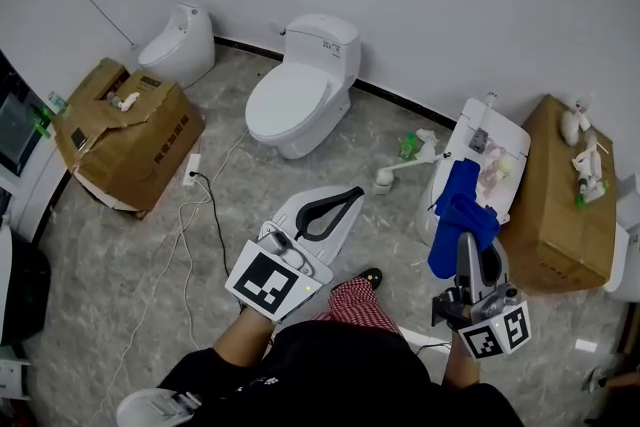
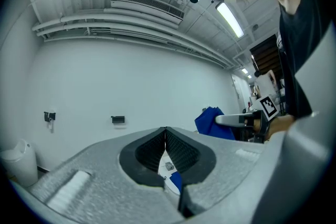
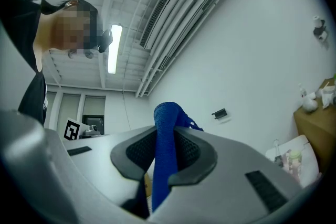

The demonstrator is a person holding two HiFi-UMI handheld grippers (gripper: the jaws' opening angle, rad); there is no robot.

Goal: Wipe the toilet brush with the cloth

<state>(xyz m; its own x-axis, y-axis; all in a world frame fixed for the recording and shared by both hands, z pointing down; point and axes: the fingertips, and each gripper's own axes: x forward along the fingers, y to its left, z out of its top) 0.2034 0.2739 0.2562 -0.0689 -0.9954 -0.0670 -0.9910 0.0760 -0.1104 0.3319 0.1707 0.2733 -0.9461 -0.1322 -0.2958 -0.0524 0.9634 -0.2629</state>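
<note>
Grey marbled floor (image 1: pixel 330 140) runs up to plain white walls, with a white toilet (image 1: pixel 300 95) standing in the middle and a smaller white one (image 1: pixel 182 43) off in the left corner. A cardboard box (image 1: pixel 125 130) sits on the left, another (image 1: pixel 555 200) on the right, and a power strip with its cable (image 1: pixel 192 170) trails between the left box and the person.

What looks like the toilet brush (image 1: pixel 400 170) – white, long-handled – lies on the floor between the central toilet and a white fixture (image 1: pixel 480 140) beside the right box. It is ahead of both grippers and well apart from them, so no wiping has begun.

The right gripper (image 1: pixel 468 243) has its jaws clamped on a blue cloth (image 1: pixel 460 205). In the right gripper view the fabric rises between the ribbed pads as a bunched fold and spills over the tips. Pinched this way, a loose length hangs free, which would suit wrapping around a handle.

The left gripper (image 1: pixel 357 193) has its jaws pressed together with nothing between them, and it points level across the floor toward the brush. Judging from this, it is the free tool meant to pick up or steady the brush while the cloth hand does the rubbing. Its jaws would have to part first, and the brush lies low, so a downward reach seems needed.
</note>
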